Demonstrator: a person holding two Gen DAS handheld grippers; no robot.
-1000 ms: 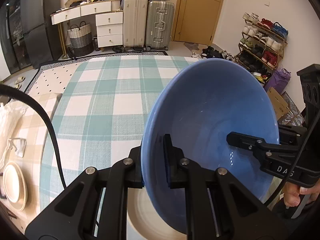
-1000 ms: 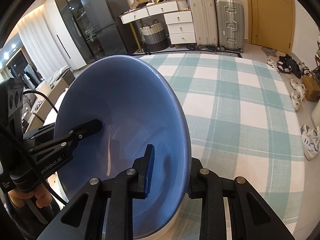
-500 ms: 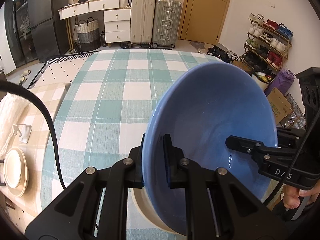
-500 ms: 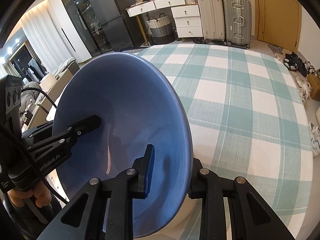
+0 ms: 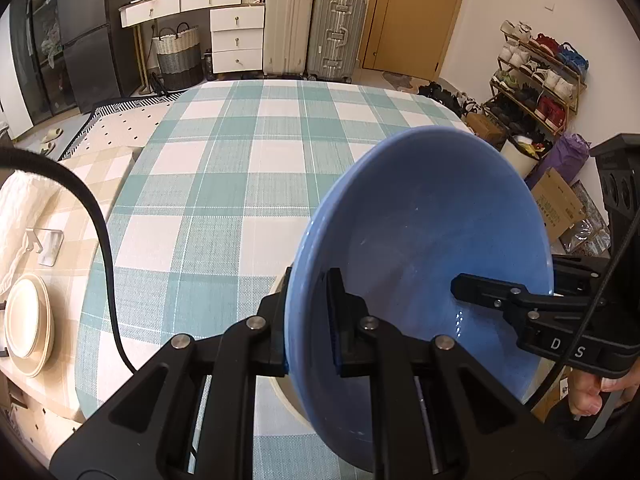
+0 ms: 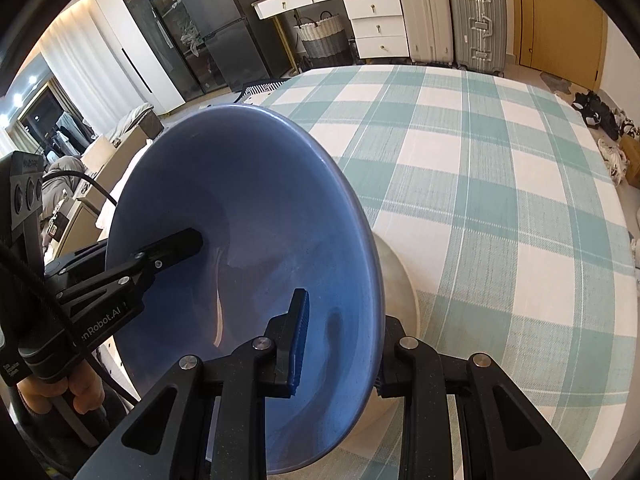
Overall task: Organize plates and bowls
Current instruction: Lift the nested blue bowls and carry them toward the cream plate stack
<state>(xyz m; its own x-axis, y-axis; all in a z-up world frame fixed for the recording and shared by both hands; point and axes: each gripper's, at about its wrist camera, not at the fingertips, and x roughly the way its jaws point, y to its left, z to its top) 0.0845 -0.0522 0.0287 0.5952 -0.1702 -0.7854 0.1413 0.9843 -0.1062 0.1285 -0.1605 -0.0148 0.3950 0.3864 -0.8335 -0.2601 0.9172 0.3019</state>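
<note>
Bowl [image 5: 424, 264] is up over the table [image 5: 256, 168], tilted, left gripper [image 5: 306, 320] and right gripper [image 6: 340, 340] each pinching opposite rim sides, probably to steady it onto the white dish [image 6: 396, 280] underneath.

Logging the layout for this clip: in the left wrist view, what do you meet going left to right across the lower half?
Stacked cream plates → black cable → left gripper pinching the blue bowl rim → right gripper on the opposite rim.
</note>
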